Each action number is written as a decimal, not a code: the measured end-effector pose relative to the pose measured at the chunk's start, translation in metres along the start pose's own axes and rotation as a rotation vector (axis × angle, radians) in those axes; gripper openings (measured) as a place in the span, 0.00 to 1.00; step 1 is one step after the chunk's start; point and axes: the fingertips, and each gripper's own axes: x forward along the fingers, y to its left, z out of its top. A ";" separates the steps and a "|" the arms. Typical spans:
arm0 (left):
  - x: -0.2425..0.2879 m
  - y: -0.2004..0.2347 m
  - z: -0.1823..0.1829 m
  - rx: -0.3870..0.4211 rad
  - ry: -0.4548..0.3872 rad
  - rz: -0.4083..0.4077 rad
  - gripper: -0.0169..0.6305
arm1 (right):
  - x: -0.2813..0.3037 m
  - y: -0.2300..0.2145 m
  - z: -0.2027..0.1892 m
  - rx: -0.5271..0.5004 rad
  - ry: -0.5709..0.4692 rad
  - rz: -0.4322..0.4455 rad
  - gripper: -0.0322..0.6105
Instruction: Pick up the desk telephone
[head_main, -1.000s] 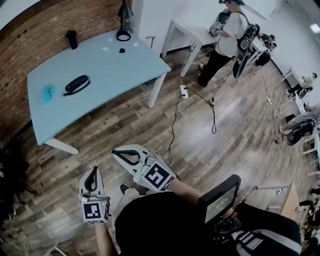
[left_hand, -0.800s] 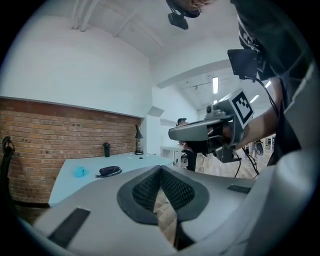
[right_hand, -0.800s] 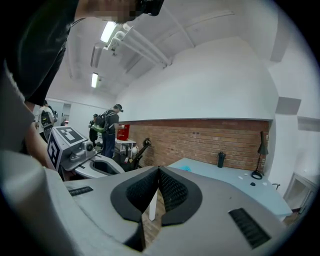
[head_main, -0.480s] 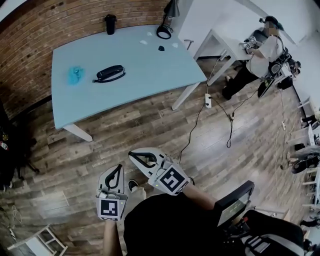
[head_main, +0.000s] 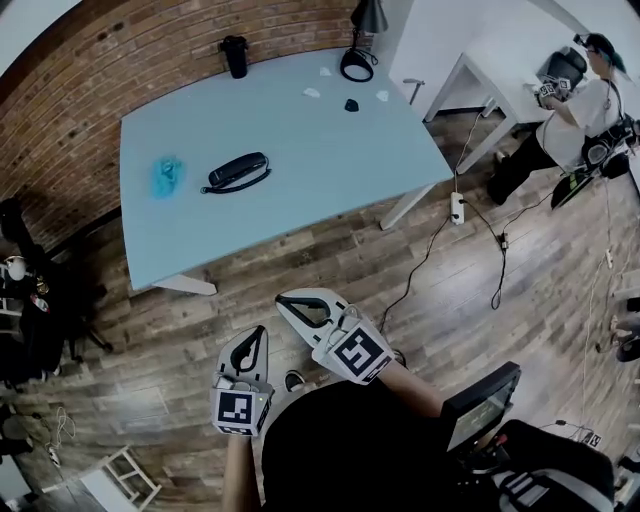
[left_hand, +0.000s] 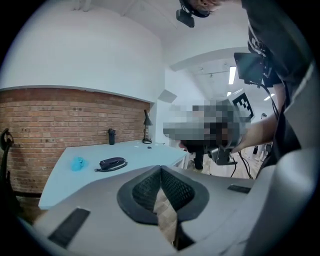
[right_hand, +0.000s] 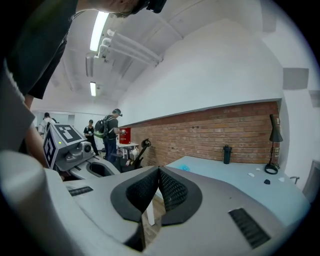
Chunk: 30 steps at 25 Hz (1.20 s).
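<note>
Seen from above, a pale blue rectangular desk (head_main: 300, 170) stands on a brown wood-plank floor (head_main: 300, 250) beside a red brick wall (head_main: 90, 60).

Near the desk's left edge lies a small crumpled bright-blue object (head_main: 166, 175). Just to its right, apart from it, lies the black desk telephone (head_main: 238, 170). It is long and low, with a thin dark cord looped along its near side. It sits in the left half of the desk, about midway between the far and near edges, with nothing touching it.

A black cylindrical bottle (head_main: 235, 56) stands upright at the far edge. By the far right corner stands a black desk lamp with a round base (head_main: 358, 62). A few small white scraps (head_main: 312, 92) and a small black object (head_main: 351, 104) lie near it.

Both grippers are over the floor on the near side of the desk, well apart from the telephone. The left gripper (head_main: 259, 332) is grey with a square-marker cube, and its jaws are pressed together with nothing between them. The right gripper (head_main: 284, 300), just beside it, has the same build. Its jaws are also pressed together and empty.

Further right, a white power strip (head_main: 457, 207) and black cables lie on the floor. A person in a white top (head_main: 585, 105) stands at a white table (head_main: 480, 70) in the far right.
</note>
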 end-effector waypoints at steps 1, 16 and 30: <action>0.016 -0.003 0.008 0.005 0.005 -0.008 0.06 | 0.000 -0.016 -0.002 -0.005 0.014 -0.007 0.06; 0.109 0.029 0.015 -0.004 0.048 -0.037 0.06 | 0.082 -0.096 -0.024 0.012 0.111 0.034 0.06; 0.143 0.163 0.022 0.132 0.084 -0.211 0.06 | 0.186 -0.125 -0.008 -0.034 0.198 -0.025 0.06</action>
